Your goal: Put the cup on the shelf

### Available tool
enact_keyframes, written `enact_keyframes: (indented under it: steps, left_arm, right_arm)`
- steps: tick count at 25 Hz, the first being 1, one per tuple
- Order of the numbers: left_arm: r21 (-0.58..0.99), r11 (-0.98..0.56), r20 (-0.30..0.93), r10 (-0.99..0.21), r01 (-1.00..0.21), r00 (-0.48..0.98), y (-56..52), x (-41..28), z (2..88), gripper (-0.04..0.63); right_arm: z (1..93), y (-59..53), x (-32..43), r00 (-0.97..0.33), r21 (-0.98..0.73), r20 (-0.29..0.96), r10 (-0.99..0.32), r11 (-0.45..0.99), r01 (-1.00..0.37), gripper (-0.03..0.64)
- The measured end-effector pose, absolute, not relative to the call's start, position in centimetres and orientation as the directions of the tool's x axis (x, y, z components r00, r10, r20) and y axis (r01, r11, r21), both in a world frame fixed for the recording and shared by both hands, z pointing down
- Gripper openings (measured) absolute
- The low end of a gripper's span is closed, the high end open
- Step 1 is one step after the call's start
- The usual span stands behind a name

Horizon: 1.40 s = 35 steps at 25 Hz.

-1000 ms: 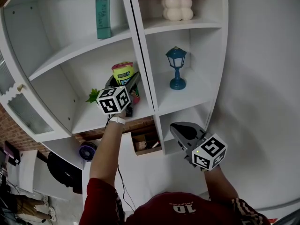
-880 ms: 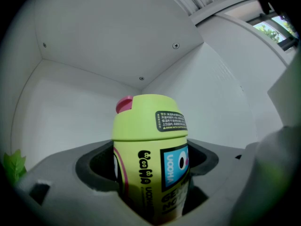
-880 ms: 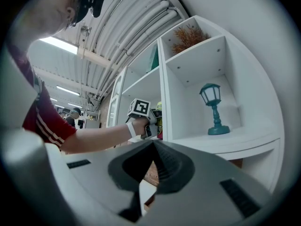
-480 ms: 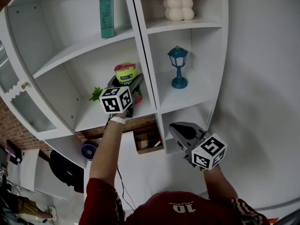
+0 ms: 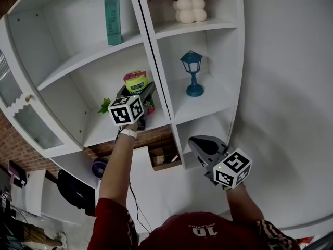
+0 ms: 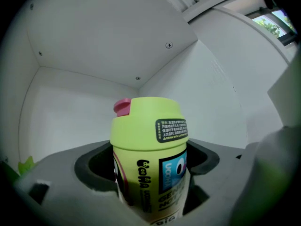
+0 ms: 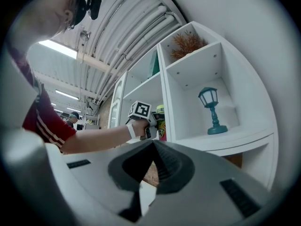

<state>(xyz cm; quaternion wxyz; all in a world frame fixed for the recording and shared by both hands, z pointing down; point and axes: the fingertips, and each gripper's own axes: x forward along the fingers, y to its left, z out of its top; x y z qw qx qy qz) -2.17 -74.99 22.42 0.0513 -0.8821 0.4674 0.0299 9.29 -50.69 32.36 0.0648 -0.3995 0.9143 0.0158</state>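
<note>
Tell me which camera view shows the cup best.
Left gripper view: the cup fills the centre, clamped between the jaws, with its lid and label sharp. The head view shows only its lid and upper body, small. The right gripper view catches just a distant sliver of it.

There are two grippers, the left gripper (image 5: 140, 91) and the right gripper (image 5: 202, 144), and one yellow-green cup (image 5: 136, 81). One white shelf (image 5: 208, 100) carries one blue lantern (image 5: 192, 74), one teal book (image 5: 113, 14), one white vase (image 5: 190, 10) and one green sprig (image 5: 105, 107). There is one wooden box (image 5: 162, 156).
</note>
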Motion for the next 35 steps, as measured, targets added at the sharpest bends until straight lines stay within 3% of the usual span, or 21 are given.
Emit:
enact_keyframes:
  steps: [8, 35]
  left_arm:
    - [-0.078, -0.539, -0.086, -0.835, -0.839, 0.544, -74.2, -2.5, 22.6, 0.47]
    - [-0.01, -0.563, -0.119, -0.82, -0.826, 0.56, -67.3, -5.1, 24.4, 0.459]
  right_arm:
    - [32.3, -49.6, 9.1, -0.677, -0.026, -0.136, -0.723, 0.686, -0.727, 0.005]
    - [32.6, -46.7, 6.8, -0.68, -0.031, -0.102, -0.726, 0.686, -0.727, 0.005]
